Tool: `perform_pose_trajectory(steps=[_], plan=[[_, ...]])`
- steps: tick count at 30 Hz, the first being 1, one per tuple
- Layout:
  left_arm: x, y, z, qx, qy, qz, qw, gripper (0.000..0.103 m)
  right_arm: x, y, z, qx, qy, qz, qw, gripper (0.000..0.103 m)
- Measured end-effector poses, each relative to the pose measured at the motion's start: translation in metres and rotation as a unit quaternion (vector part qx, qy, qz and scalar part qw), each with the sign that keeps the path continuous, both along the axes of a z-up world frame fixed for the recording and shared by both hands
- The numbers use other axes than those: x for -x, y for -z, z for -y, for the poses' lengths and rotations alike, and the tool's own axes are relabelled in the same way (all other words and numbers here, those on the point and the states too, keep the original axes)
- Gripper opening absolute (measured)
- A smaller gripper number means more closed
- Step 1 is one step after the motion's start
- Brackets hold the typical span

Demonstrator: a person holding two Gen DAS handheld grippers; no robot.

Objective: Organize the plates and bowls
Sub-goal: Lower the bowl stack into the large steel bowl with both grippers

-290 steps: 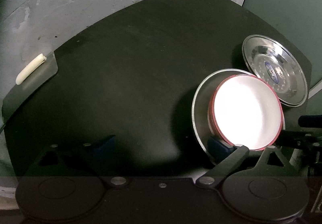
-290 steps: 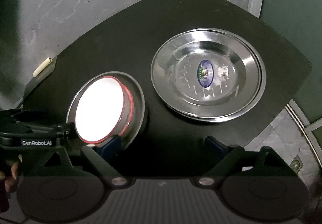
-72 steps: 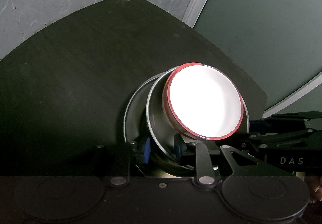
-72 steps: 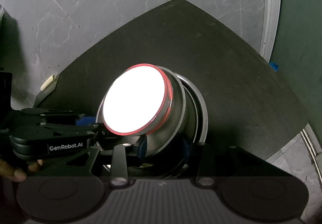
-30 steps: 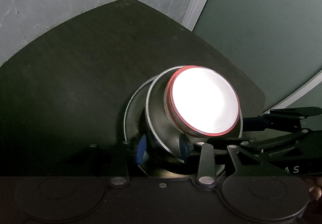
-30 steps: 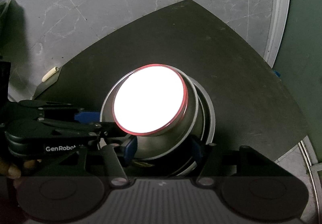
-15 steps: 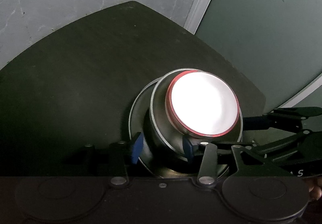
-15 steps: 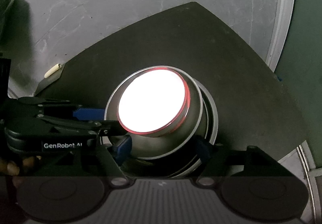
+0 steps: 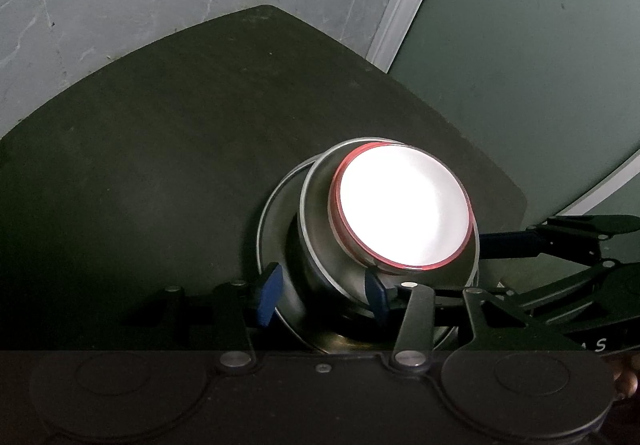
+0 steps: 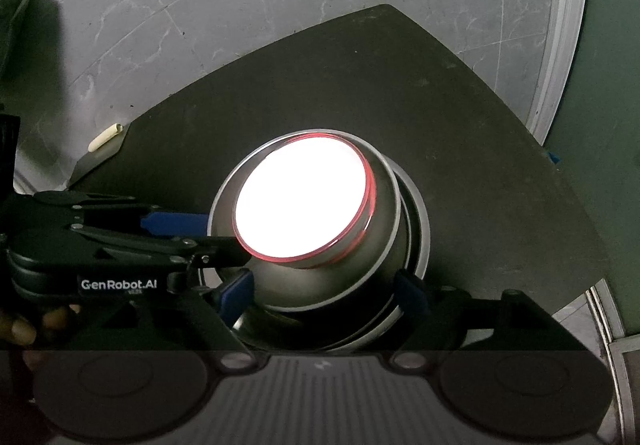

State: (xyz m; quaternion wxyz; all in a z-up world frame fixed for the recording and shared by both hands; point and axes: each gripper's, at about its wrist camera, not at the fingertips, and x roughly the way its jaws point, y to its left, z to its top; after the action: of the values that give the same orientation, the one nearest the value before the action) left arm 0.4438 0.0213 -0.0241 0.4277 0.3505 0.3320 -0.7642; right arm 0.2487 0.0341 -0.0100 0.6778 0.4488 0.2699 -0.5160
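Observation:
A white bowl with a red rim (image 9: 404, 209) (image 10: 300, 197) sits inside a steel bowl (image 9: 316, 245) (image 10: 384, 213). That steel bowl rests on a steel plate (image 9: 267, 221) (image 10: 420, 229) on the black table (image 9: 160, 145). My left gripper (image 9: 323, 295) straddles the steel bowl's near wall; its jaws are opening and the left pad (image 9: 270, 295) stands off the wall. My right gripper (image 10: 324, 295) spans the steel bowl from the other side. Its jaws are opening too, with gaps at both pads. Each gripper also shows in the other's view.
A small cream object (image 10: 105, 137) lies at the table's far left corner. Grey marble floor (image 10: 280, 5) surrounds the table and a green wall (image 9: 520, 45) stands to the right. A person's fingers (image 10: 20, 325) hold the left gripper's handle.
Both grippers' jaws have spread wider around the steel bowl. The bowl stack, tilted a second ago, now sits lower and more level on the plate.

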Motion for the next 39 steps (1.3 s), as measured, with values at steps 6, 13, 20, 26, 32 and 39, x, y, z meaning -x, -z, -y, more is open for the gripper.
perform_pose_trajectory(steps=[6,13,20,26,32,39], plan=[[-0.001,-0.001,-0.002,0.007,0.000,0.003,1.0000,0.056,0.003,-0.001,-0.001,0.001,-0.001,0.001,1.000,0.084],[-0.005,-0.003,-0.006,0.016,-0.010,0.010,0.9998,0.068,0.002,0.000,-0.005,0.003,-0.002,0.004,1.000,0.085],[-0.015,-0.007,-0.009,0.023,-0.014,0.002,0.9996,0.073,0.000,-0.003,-0.011,0.011,0.005,-0.002,1.000,0.088],[-0.030,-0.011,-0.014,0.038,-0.017,0.003,0.9991,0.087,-0.006,-0.007,-0.019,0.018,0.011,-0.010,1.000,0.091],[-0.042,-0.014,-0.019,0.049,-0.015,0.002,0.9987,0.091,-0.018,-0.014,-0.027,0.023,0.016,-0.018,0.999,0.094],[-0.053,-0.016,-0.028,0.067,-0.008,-0.003,0.9977,0.094,-0.031,-0.020,-0.037,0.028,0.023,-0.027,0.999,0.097]])
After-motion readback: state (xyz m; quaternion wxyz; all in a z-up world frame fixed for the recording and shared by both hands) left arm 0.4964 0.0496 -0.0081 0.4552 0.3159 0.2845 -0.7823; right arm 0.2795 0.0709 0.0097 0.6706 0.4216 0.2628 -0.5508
